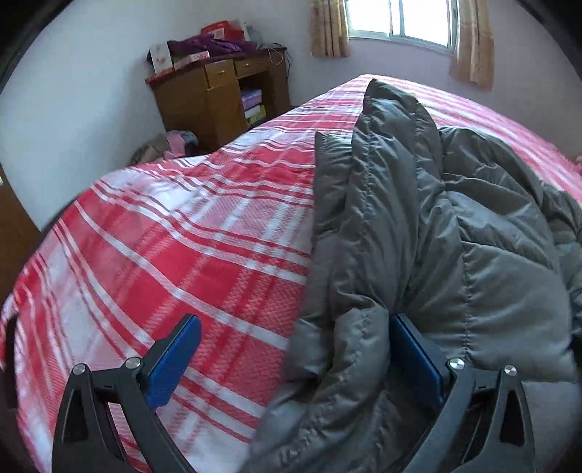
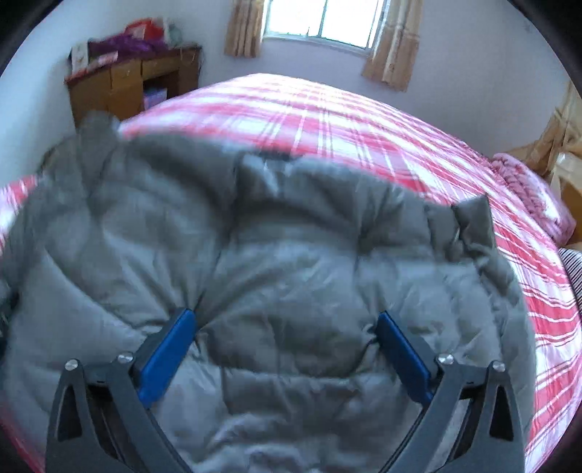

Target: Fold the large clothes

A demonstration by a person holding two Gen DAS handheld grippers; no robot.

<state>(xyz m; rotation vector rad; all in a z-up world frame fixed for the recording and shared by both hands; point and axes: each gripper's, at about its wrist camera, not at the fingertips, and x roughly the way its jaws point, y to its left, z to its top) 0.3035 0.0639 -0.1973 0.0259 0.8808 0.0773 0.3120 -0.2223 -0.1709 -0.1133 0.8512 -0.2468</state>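
**Grey padded jacket heaped on the plaid bed, both jaws spread**

Nearest in the left wrist view, the left gripper (image 1: 291, 364) has its jaws spread wide; the right blue pad is half buried behind a fold of the grey padded jacket (image 1: 418, 236), and whether it presses the cloth cannot be told. The left pad hangs over bare red-and-white plaid bedcover (image 1: 163, 236). In the right wrist view the right gripper (image 2: 287, 349) also has its jaws wide apart over the quilted cloth, pinching nothing. That view is blurred, so seams and the jacket's far edge are hard to make out.

The jacket lies bunched on the near part of the bed, its lower edge cut off by both frames.

Farther off, at the left wall, a wooden desk (image 1: 203, 91) has an open shelf holding stacked boxes (image 1: 252, 103); its worktop carries purple cloth and cartons, too small to name. A curtained window (image 1: 400, 18) is beyond.
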